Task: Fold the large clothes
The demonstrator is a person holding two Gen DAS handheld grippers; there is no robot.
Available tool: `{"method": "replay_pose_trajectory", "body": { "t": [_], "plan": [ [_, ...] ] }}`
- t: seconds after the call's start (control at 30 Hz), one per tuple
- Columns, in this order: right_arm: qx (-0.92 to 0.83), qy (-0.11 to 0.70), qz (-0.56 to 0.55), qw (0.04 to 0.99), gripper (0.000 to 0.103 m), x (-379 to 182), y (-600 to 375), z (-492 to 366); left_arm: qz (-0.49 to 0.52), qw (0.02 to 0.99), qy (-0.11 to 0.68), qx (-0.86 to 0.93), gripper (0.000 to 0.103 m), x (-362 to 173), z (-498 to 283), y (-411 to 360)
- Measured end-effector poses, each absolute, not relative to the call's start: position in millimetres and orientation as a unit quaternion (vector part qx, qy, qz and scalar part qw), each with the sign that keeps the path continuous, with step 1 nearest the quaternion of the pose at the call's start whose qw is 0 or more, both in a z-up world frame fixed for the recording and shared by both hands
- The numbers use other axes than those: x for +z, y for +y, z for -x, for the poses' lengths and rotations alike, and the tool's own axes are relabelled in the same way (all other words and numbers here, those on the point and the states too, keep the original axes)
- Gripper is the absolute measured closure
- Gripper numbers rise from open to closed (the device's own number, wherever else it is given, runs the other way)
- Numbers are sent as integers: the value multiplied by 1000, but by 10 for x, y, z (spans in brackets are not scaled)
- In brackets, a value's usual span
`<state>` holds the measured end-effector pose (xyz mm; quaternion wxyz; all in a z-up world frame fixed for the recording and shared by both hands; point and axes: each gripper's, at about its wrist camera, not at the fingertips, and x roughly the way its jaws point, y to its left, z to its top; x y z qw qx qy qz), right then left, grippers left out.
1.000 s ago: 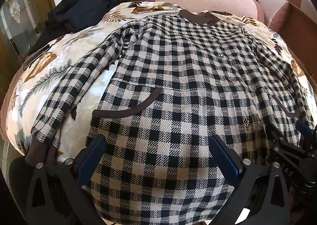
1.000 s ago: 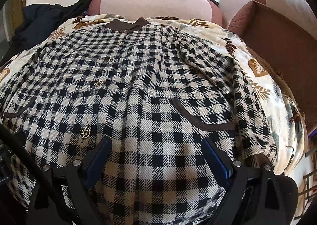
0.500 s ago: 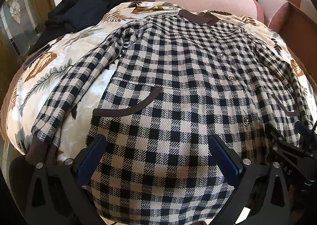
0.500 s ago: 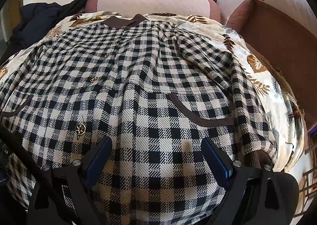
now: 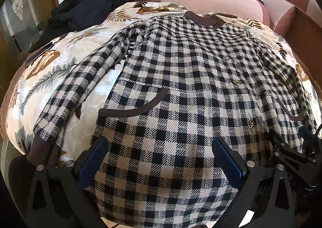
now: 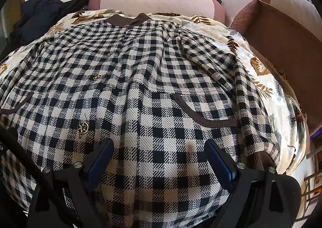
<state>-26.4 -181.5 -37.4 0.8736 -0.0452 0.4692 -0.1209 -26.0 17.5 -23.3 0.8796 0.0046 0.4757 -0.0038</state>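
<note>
I am hovering both grippers, left and right, jaws spread wide and grasping nothing, over the coat. It is lying flat, buttoned, front up on the blanket, hem nearest me, so both lower corners are within reach.

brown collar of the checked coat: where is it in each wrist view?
Left wrist: brown collar upper centre-right, below the pink sofa back.
Right wrist: brown collar upper centre-left, same edge.
Shared landmark: star button on the placket, right of the left claw, left of the right claw.
</note>
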Motion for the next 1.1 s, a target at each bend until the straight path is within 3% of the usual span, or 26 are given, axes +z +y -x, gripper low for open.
{"method": "replay_pose_trajectory", "body": {
  "t": [0.43,0.87,1.0,1.1],
  "plan": [
    [-123,471,49,872,9,-371,-1799,274,8,882,471,5,0,-170,235,374],
    [-118,467,65,874,9,-345,-1709,270,129,880,442,114,0,-49,213,2081],
    [-109,460,73,878,9,-294,-1663,247,93,890,442,60,4,-45,264,1998],
    [-101,454,80,882,9,-243,-1601,212,42,892,450,12,12,-80,217,1764]
  ]
}}
